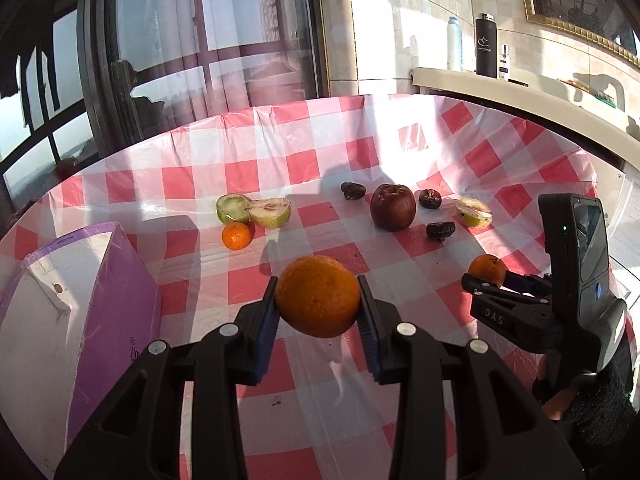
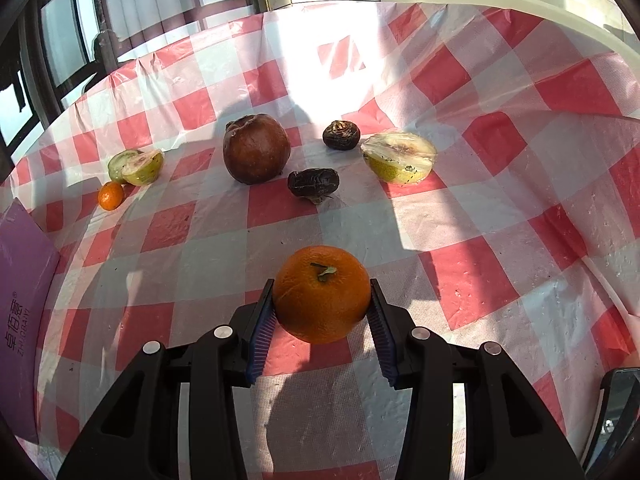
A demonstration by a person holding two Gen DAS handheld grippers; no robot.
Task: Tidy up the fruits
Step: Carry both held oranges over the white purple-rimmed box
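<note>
Both tongs are gripping fruit above the checked table [image 2: 500, 280]: left tongs [image 1: 318, 308] holding an orange [image 1: 318, 296], right tongs [image 2: 322, 310] holding another orange [image 2: 322, 294]. Likely heading for the purple box [image 1: 116, 292]; carrying level and releasing low would be avoiding rolling.

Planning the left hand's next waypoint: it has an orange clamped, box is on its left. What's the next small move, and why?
Probably swing the left gripper over to the purple box and hold off releasing. Its pads are clamped on an orange that looks lifted off the checked cloth, and the box's opening is close by on that side.
</note>
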